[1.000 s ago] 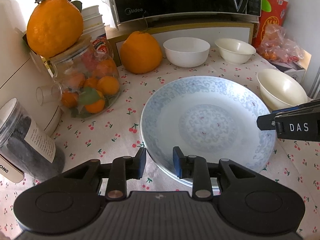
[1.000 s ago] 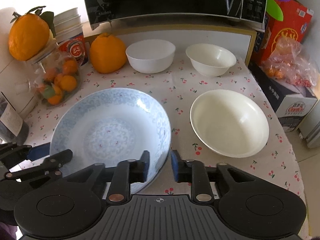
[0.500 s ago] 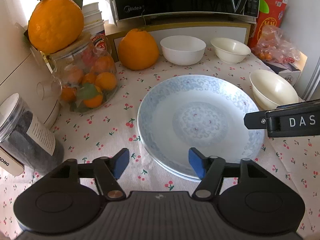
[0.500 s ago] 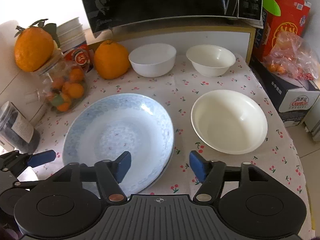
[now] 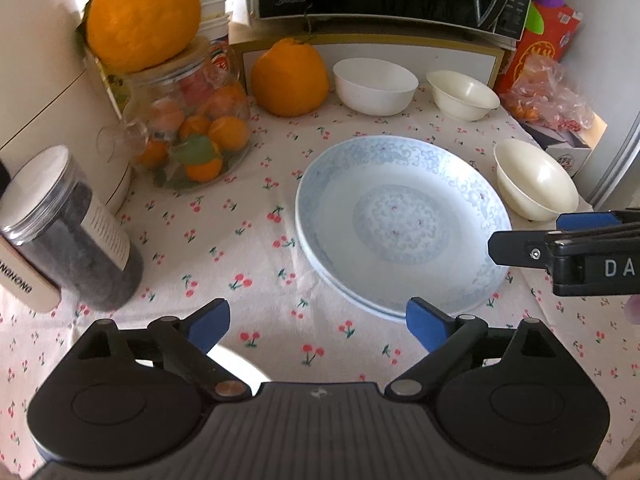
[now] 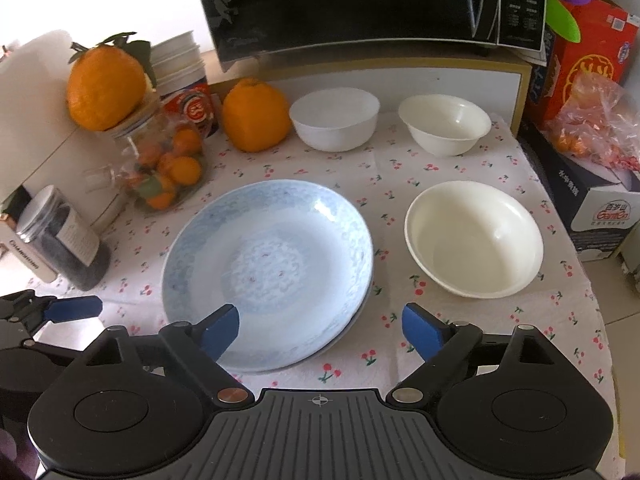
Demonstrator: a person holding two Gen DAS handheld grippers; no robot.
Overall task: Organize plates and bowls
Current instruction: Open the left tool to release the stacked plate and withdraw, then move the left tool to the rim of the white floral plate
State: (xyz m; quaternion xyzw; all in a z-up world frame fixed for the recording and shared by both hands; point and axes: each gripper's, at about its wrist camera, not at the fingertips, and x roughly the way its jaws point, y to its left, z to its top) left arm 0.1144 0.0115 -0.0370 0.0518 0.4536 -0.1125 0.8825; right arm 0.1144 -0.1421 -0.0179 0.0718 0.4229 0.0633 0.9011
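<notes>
A blue-patterned plate (image 5: 400,220) (image 6: 268,268) lies on the cherry-print cloth, with a second plate's rim showing under it. A wide cream bowl (image 6: 474,238) (image 5: 534,180) sits to its right. At the back stand a white bowl (image 6: 334,118) (image 5: 374,86) and a small cream bowl (image 6: 444,124) (image 5: 462,94). My left gripper (image 5: 318,318) hovers off the plate's near-left rim, its jaws opening over bare cloth. My right gripper (image 6: 320,324) hovers over the plate's near-right rim. Its jaws are also opening, and the pads do not touch the plate.
A microwave (image 6: 368,4) stands on a shelf at the back. Left of the plate are a jar of oranges (image 5: 188,136), a dark jar (image 5: 72,236), a loose orange (image 5: 290,78) and paper cups (image 6: 180,68). A red box (image 6: 584,52) and a bag (image 6: 600,128) crowd the right edge.
Both grippers' jaws went from nearly shut at the plate's rim to wide apart. Both pulled back and up, so the plate looks smaller and farther away.
</notes>
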